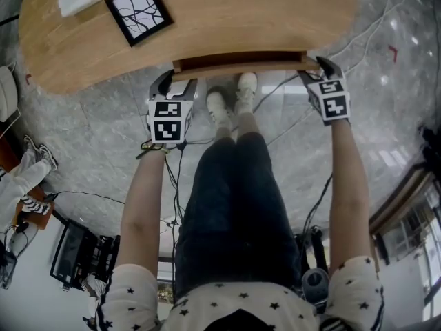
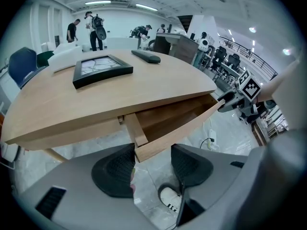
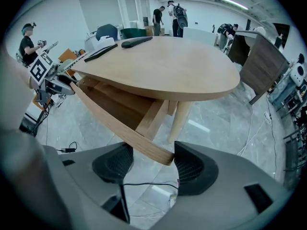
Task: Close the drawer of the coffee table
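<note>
Under the near edge of the oval wooden coffee table (image 1: pixel 227 26), the drawer (image 1: pixel 238 63) stands partly pulled out toward the person, with its front panel clear of the tabletop's rim. The left gripper (image 1: pixel 176 85) is at the panel's left end and the right gripper (image 1: pixel 313 71) at its right end. Each has its jaws spread, and a corner of the panel stands in the gap rather than being pinched. On the right the panel end appears to rest against one pad; on the left, contact cannot be settled.

Step in hand, as judged: the push home, hardly begun, since the drawer's inside is open to view. To do it well:
- Press both ends evenly and straight toward the table's far edge, so the drawer does not skew and bind.
- Keep the contact on the panel's face, where it cannot slip off a corner.
- Ease the push as the panel nears flush.

Views compared:
- **Head view:** the only one to show both grippers at once, level with each other.
- **Right gripper view:** adds the table leg (image 3: pixel 180 116) behind the drawer.
- **Left gripper view:** shows the drawer's side wall and bare interior. Toward the tabletop's far edge it also shows a picture frame (image 2: pixel 100 68) and a remote (image 2: pixel 146 56).
</note>
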A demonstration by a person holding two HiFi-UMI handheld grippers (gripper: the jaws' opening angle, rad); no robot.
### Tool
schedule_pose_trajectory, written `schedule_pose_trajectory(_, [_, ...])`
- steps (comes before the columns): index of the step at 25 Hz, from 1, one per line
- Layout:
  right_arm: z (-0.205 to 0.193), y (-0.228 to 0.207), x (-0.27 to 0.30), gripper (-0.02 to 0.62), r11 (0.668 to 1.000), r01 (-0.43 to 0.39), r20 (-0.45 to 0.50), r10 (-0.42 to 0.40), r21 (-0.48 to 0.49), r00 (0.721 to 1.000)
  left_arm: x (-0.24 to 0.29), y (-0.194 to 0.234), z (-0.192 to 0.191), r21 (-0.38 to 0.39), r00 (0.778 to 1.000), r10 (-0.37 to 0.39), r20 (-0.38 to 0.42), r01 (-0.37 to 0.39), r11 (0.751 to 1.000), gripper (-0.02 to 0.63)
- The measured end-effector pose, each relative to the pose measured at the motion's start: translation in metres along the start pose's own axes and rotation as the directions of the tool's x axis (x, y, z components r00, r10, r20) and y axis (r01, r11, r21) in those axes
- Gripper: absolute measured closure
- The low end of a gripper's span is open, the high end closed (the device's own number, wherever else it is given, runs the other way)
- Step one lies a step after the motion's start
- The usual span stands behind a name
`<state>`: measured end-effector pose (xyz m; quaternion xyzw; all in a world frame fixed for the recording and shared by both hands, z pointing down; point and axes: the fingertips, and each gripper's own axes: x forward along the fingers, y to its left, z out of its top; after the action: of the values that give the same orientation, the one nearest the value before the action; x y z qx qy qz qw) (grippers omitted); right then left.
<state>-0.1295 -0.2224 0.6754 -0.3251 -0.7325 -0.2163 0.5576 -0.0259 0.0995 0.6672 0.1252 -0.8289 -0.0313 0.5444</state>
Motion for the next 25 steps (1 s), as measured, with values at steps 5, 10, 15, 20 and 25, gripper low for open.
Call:
schedule_pose_trajectory(5, [0.002,0.0,0.001,0.322,1.0,-0.007,0.008,0.007,0.0,1.0,0.0,0.001,0.001,-0.016,1.0,0.014,0.005,-0.014,1.0,0.362])
schedule_pose_trajectory(10, [0.006,-0.003,0.001,0.322,1.0,-0.004,0.017,0.004,-0.002,1.0,0.001,0.004,0.006,-0.028,1.0,0.024,0.018,-0.024,0.999,0.363])
schedule_pose_trajectory(15, [0.012,-0.006,0.002,0.322,1.0,-0.002,0.026,0.002,-0.003,1.0,0.002,0.007,0.011,-0.036,0.999,0.035,0.028,-0.034,0.999,0.362])
schedule_pose_trajectory(20, [0.015,-0.008,0.003,0.322,1.0,-0.004,0.03,0.004,-0.004,1.0,0.003,0.009,0.014,-0.051,0.998,0.049,0.033,-0.047,0.998,0.362])
schedule_pose_trajectory(25, [0.02,-0.01,0.006,0.322,1.0,-0.002,0.035,0.002,-0.005,0.999,0.005,0.013,0.017,-0.073,0.997,0.065,0.047,-0.062,0.995,0.362])
